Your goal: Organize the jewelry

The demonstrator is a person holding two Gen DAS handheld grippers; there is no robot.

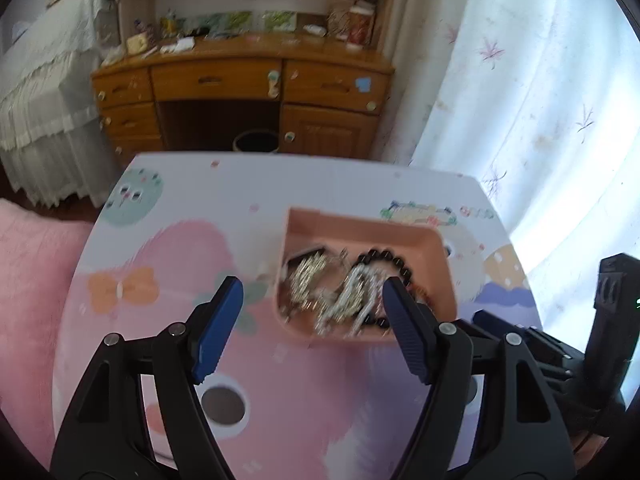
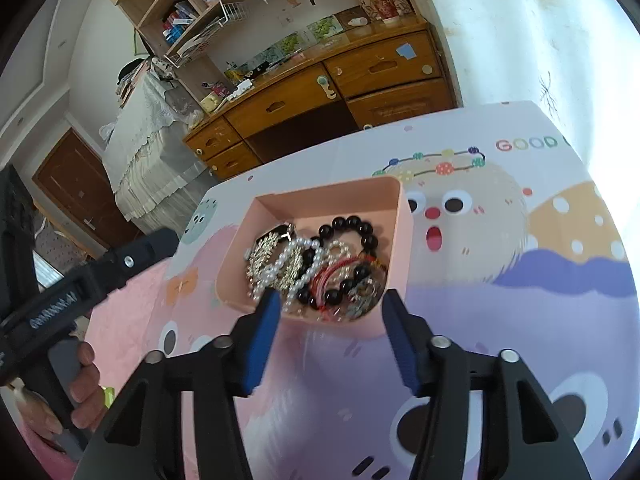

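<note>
A pink box (image 1: 400, 236) (image 2: 332, 196) sits on the cartoon-printed table (image 1: 172, 248) (image 2: 520, 320). It holds a heap of jewelry: a black bead bracelet (image 1: 390, 258) (image 2: 356, 226), pearl strands (image 1: 352, 292) (image 2: 280, 260), a silver chain piece (image 1: 306, 276) (image 2: 262, 250) and red cord (image 2: 332, 276). My left gripper (image 1: 312, 292) is open and empty, just before the box's near left side. My right gripper (image 2: 330, 306) is open and empty at the box's near rim. The left gripper's body shows at the left of the right wrist view (image 2: 80, 280).
A wooden desk (image 1: 240, 80) (image 2: 320, 92) with drawers and clutter stands behind the table. A bin (image 1: 256, 142) sits under it. A white curtain (image 1: 540, 100) hangs at the right. A lace-covered piece of furniture (image 1: 44, 96) stands at the left. Pink cloth (image 1: 32, 280) lies beside the table.
</note>
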